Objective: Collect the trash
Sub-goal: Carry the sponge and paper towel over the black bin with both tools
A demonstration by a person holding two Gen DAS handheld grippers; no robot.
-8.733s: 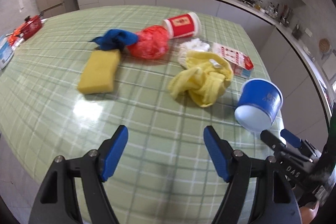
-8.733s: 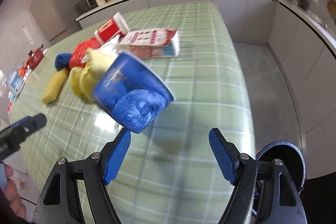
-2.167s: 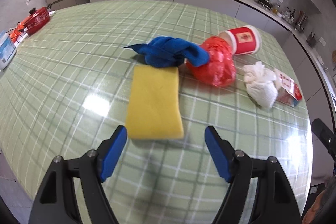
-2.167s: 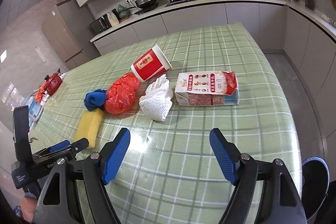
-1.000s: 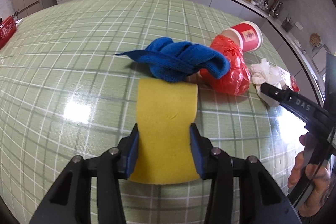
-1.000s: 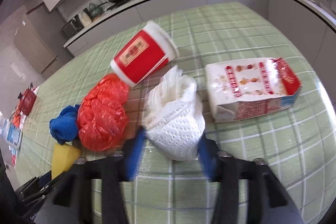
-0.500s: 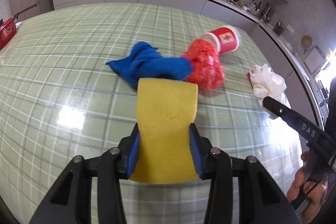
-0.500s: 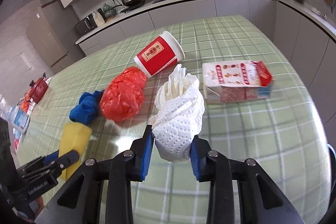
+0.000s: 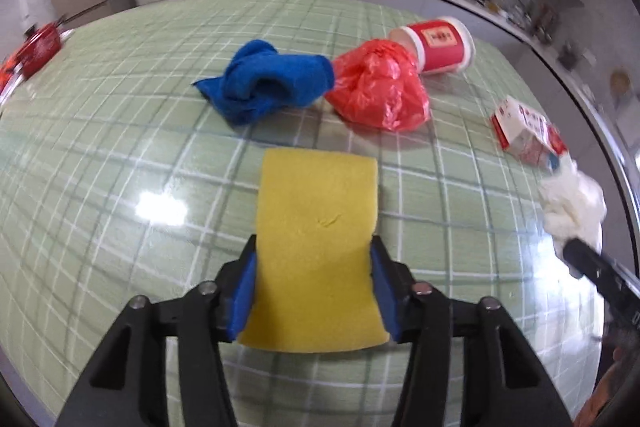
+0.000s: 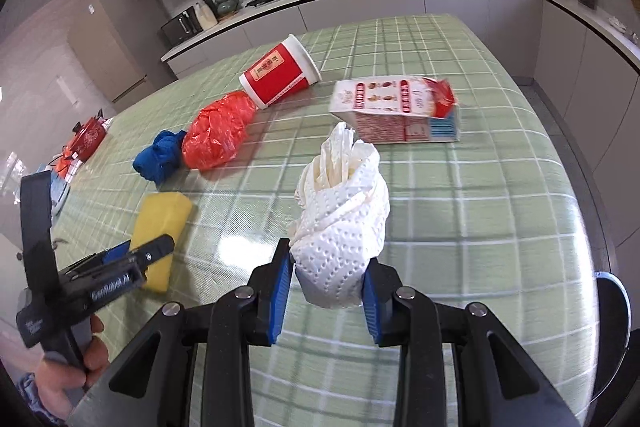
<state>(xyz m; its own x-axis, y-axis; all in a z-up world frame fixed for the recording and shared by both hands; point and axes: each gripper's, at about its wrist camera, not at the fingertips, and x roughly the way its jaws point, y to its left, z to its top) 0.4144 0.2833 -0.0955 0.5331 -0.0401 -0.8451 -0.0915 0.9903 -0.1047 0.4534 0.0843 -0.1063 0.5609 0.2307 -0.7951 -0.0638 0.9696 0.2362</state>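
We have lifted both loads off the table (image 10: 500,195) since a second ago, left tool (image 9: 314,291) pinching the sponge (image 9: 318,227), right tool (image 10: 326,291) pinching the tissue (image 10: 344,219), so both look bin-bound.

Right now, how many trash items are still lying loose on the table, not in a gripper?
4: blue cloth, red plastic bag beside it, tipped red paper cup behind the bag, milk carton toward the right edge. Something small may hide behind them.
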